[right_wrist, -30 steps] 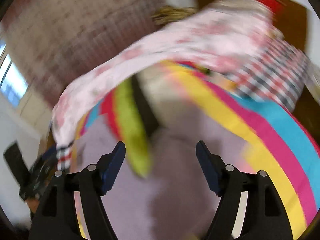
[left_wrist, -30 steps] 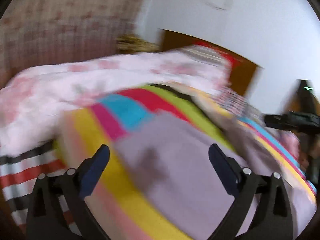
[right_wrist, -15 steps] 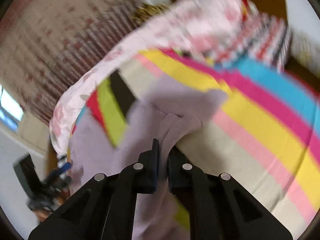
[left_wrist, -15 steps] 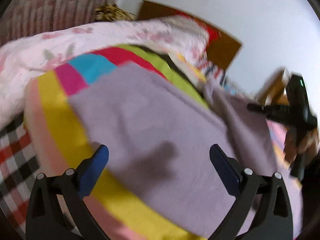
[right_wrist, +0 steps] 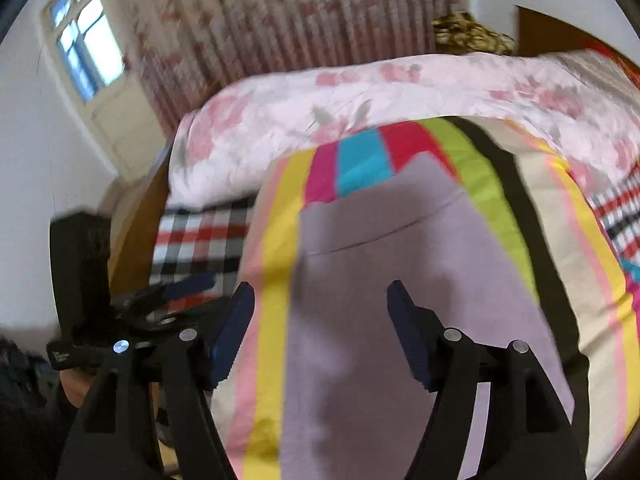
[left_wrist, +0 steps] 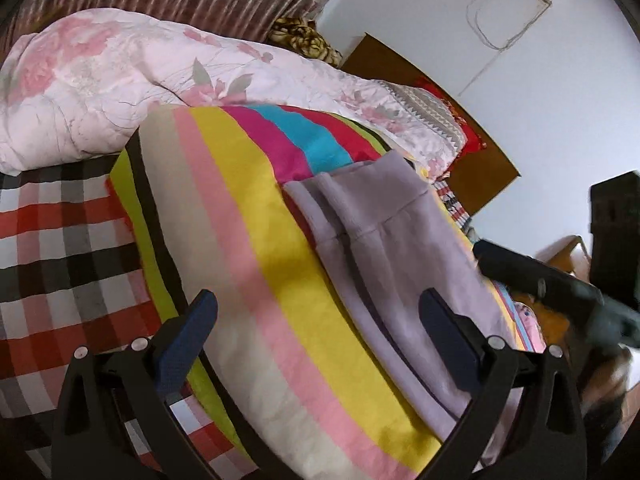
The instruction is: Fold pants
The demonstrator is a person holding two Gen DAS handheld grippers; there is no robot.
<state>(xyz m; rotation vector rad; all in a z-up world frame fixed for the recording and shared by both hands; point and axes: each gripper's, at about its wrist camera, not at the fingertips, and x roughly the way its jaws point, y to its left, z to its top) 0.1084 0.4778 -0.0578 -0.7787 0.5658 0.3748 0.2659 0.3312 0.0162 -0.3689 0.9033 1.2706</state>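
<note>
Lilac pants (left_wrist: 384,240) lie folded lengthwise on a bright striped sheet (left_wrist: 240,220), waistband at the far end. In the right wrist view the pants (right_wrist: 380,260) spread flat under the gripper. My left gripper (left_wrist: 316,320) is open and empty, above the sheet with its right finger over the pants' edge. My right gripper (right_wrist: 320,320) is open and empty above the pants. The right gripper also shows in the left wrist view (left_wrist: 540,284), and the left one in the right wrist view (right_wrist: 160,300).
A pink floral duvet (left_wrist: 120,72) is heaped along the far side of the bed. A red, black and white checked cover (left_wrist: 52,248) lies to the left. A wooden headboard (left_wrist: 472,128), a curtain (right_wrist: 280,20) and a window (right_wrist: 84,40) stand behind.
My right gripper, shut on the pants half a second ago, has let go and opened. The pants now lie folded lengthwise and flat. My left gripper has shifted left, still open.
</note>
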